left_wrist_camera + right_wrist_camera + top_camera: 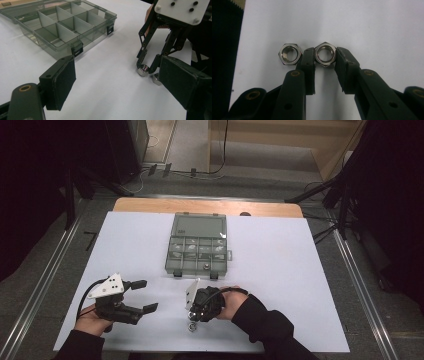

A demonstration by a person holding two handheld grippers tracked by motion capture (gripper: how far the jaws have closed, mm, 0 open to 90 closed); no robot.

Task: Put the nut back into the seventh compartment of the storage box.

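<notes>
- The right gripper (325,56) is closing its two jaws around one hex nut (325,54) lying flat on the white desk (280,270), near the desk's front edge and roughly midway along it.
- The pads are touching, or all but touching, two sides of that nut; the nut is sitting on the sheet, not lifted.
- A second nut (289,54) is lying just beside the outer face of one jaw, apart from the gripped one, so the squeeze should be staying centred to avoid nudging or dragging the neighbour along.
- To do this well, I judge the pads should be pressing on opposite flats rather than on corners, low enough that the nut is not tipping or slipping out, and the lift should be going straight up.
- The compartment box (199,245) is standing open toward the desk's far edge, well apart from the nuts; it is likely the place to carry them.
- The right hand (235,305) is pointing its tool steeply downward at the desk, with the sleeve coming in from the front edge.
- The left gripper (142,296) is resting wide open and holding nothing, near the front-left part of the desk, its jaws aimed sideways toward the right gripper.
</notes>
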